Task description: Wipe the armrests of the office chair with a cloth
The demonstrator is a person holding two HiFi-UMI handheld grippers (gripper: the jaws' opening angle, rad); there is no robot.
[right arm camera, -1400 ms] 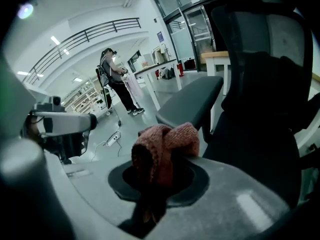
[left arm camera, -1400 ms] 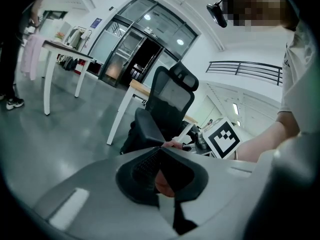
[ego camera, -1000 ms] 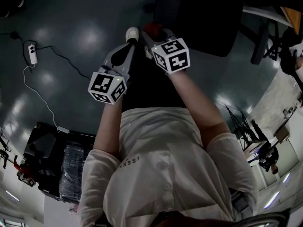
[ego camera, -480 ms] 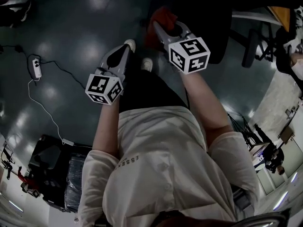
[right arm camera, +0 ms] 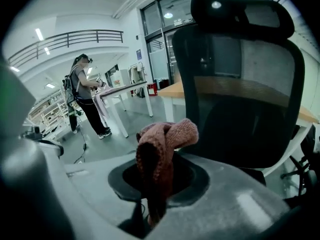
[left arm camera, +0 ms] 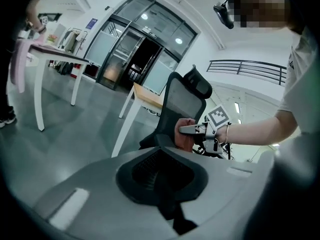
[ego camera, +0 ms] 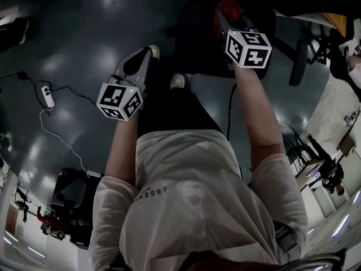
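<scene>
Right gripper view: the right gripper (right arm camera: 152, 184) clamps a bunched reddish cloth (right arm camera: 167, 136) in front of the office chair (right arm camera: 240, 99); the left gripper (ego camera: 145, 55), jaws together and empty, hangs apart.

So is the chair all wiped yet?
Not yet. Done: the pinkish cloth is picked up, pinched in the right claw. In hand: that claw holds it out towards the office chair, and the cloth seems to be short of it. Left: wiping the armrests, which looks unstarted. The left claw is shut on nothing.
</scene>
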